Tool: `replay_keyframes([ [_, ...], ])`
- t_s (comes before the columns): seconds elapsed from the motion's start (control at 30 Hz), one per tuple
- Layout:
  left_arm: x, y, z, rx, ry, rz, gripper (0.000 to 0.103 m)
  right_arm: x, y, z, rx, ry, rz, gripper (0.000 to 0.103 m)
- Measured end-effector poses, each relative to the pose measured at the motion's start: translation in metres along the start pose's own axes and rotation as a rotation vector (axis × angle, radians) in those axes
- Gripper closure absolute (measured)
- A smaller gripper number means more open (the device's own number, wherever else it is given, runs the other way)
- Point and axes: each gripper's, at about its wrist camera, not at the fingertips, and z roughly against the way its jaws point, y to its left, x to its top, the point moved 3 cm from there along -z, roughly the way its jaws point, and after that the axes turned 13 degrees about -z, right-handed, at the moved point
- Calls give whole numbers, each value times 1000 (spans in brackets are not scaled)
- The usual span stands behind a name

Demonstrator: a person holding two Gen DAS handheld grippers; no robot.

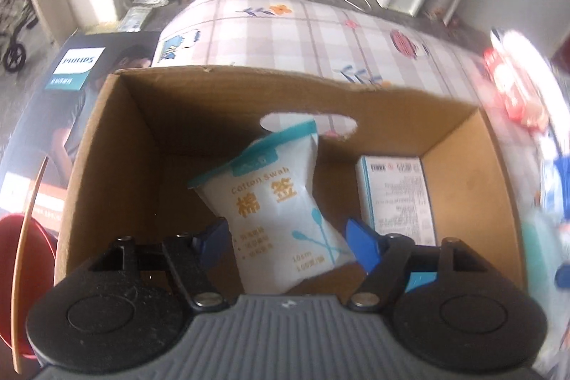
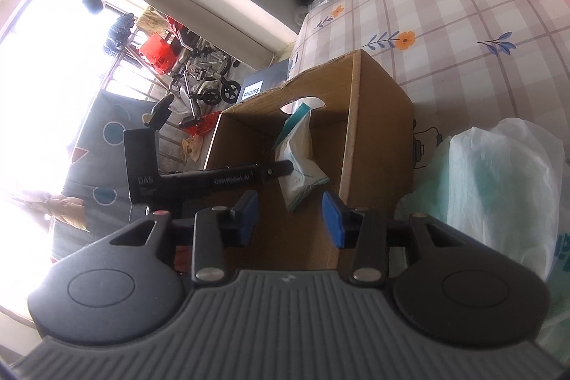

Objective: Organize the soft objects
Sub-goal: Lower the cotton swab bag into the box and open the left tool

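Inside the box (image 1: 107,145), the swab bag (image 1: 281,202) stands tilted between the left gripper's (image 1: 288,244) spread blue pads, which don't press it; looks released. Risk: pulling out could snag the bag's corner and drag it up, or it flops over onto the carton (image 1: 395,198) lying just beside it on the box floor. Right gripper (image 2: 290,218) hangs outside the box's near side, jaws partly apart, empty. White plastic bag (image 2: 498,180) sits beside the box on the checked cloth (image 2: 463,24).
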Motion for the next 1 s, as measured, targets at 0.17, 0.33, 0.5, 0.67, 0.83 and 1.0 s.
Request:
replay_keyframes([
  [0.17, 10, 7, -28, 93, 37, 94, 29, -1, -2, 1, 7, 0, -11, 62],
  [0.33, 7, -14, -48, 124, 58, -26, 46, -3, -2, 5, 10, -1, -7, 61],
  [0.5, 2, -37, -45, 70, 31, -116, 48, -2, -8, 9, 6, -9, -13, 61],
  [0.67, 2, -41, -43, 51, 18, -123, 34, -4, -14, 9, 5, -5, -32, 61],
  [0.83, 2, -32, -27, 5, -20, -43, 21, -9, -18, 18, 16, -27, -32, 60],
  [1.0, -1, -34, -1, -12, -84, -19, 18, -20, -25, 29, 39, -59, -46, 58],
])
